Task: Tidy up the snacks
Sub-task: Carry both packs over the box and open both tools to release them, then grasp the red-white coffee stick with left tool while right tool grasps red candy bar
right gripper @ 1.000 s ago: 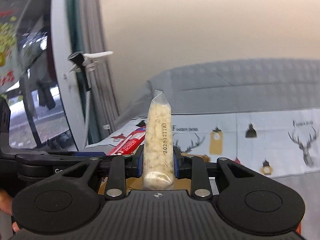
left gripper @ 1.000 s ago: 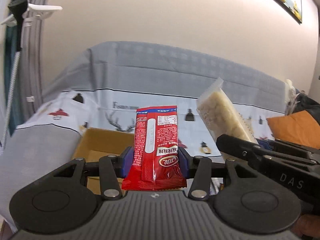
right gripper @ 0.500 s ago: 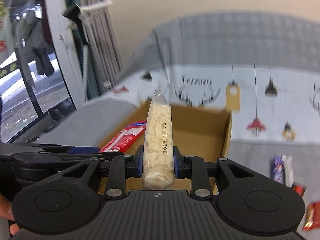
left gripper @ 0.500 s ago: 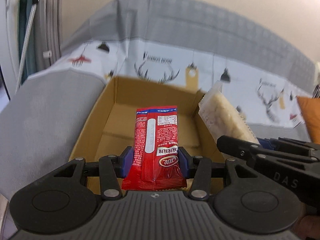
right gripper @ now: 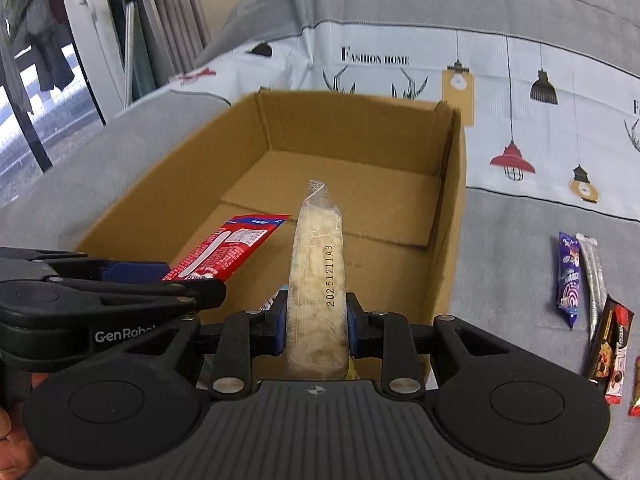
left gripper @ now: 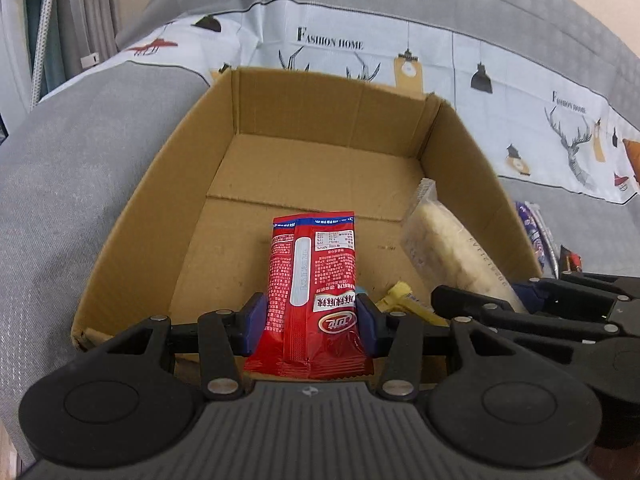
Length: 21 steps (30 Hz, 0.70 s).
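The big brown cardboard box (left gripper: 320, 184) sits on the gray bed (left gripper: 80, 168), open on top and mostly bare inside, with a small yellow wrapper (left gripper: 400, 294) near its front wall. The left gripper (left gripper: 311, 320) has its jaws squeezed on the low end of the red snack packet (left gripper: 314, 272), which stands up over the box floor. The right gripper (right gripper: 316, 322) pinches the clear bag of pale crumbly snack (right gripper: 318, 276) the same way. Both packs look light, soft and crinkly, maybe slippery, so holding low and gently seems best. More small snacks (right gripper: 588, 292) lie on the bed beside the box.
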Available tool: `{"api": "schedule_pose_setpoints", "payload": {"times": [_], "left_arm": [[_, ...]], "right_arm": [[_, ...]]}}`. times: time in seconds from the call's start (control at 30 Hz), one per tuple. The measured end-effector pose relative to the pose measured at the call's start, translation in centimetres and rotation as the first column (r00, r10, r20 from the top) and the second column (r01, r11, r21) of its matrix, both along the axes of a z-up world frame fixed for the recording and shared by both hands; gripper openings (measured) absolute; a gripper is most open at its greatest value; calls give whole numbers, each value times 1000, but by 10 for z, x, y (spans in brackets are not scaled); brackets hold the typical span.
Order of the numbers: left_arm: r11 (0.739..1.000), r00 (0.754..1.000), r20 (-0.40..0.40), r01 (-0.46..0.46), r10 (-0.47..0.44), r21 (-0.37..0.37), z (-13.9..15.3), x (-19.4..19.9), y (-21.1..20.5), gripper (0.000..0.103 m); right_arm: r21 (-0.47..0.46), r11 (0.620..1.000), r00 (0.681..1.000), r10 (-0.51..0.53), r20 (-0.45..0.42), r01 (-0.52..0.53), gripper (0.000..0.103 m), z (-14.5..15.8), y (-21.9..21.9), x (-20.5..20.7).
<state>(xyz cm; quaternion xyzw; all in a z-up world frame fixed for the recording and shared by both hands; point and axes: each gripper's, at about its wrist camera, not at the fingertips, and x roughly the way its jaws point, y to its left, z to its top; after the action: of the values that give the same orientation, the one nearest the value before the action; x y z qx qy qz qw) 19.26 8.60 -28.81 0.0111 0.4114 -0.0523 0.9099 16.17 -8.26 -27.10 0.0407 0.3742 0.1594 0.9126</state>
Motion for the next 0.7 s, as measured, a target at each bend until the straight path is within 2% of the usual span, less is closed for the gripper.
{"api": "schedule_pose_setpoints", "payload": {"times": [0.07,0.13,0.17,0.2,0.23,0.27,0.37,0.43,0.5,0.6,0.63,0.7], "left_arm": [[1000,1000,16,-5,5,1,3,-3,0,53],[999,999,31,-36,37,-12,11,-6,4,63],[998,997,36,-63,64,-28,16,-9,8,82],[995,996,41,-84,86,-46,21,-11,10,98],[994,995,53,-84,88,-75,26,-15,11,101],[992,995,67,-60,67,-110,32,-21,9,102],[993,995,101,16,-4,-116,42,-33,-16,102],[990,986,146,95,-79,-104,46,-44,-45,102],[978,968,185,190,-172,-84,46,-52,-82,102],[953,940,188,300,-285,-52,37,-58,-140,100],[943,932,180,329,-315,-54,33,-58,-155,98],[922,919,151,380,-365,-80,21,-55,-183,80]], "right_arm": [[12,1000,1000,0,15,-1,32,2,-1,-2],[22,1000,998,-16,53,15,49,9,-8,-9],[44,999,997,-22,74,19,60,13,-15,-14],[72,997,995,-32,94,25,72,18,-26,-20],[93,995,993,-42,109,32,81,22,-36,-24],[110,993,990,-61,129,47,94,26,-48,-31],[131,986,977,-127,174,105,95,31,-89,-55],[120,978,964,-191,183,171,95,26,-119,-69],[126,964,952,-253,169,234,95,17,-151,-79],[168,924,924,-364,119,343,93,-3,-206,-95],[175,913,914,-391,108,370,92,-11,-222,-103],[177,893,896,-435,94,414,81,-23,-250,-114]]}}
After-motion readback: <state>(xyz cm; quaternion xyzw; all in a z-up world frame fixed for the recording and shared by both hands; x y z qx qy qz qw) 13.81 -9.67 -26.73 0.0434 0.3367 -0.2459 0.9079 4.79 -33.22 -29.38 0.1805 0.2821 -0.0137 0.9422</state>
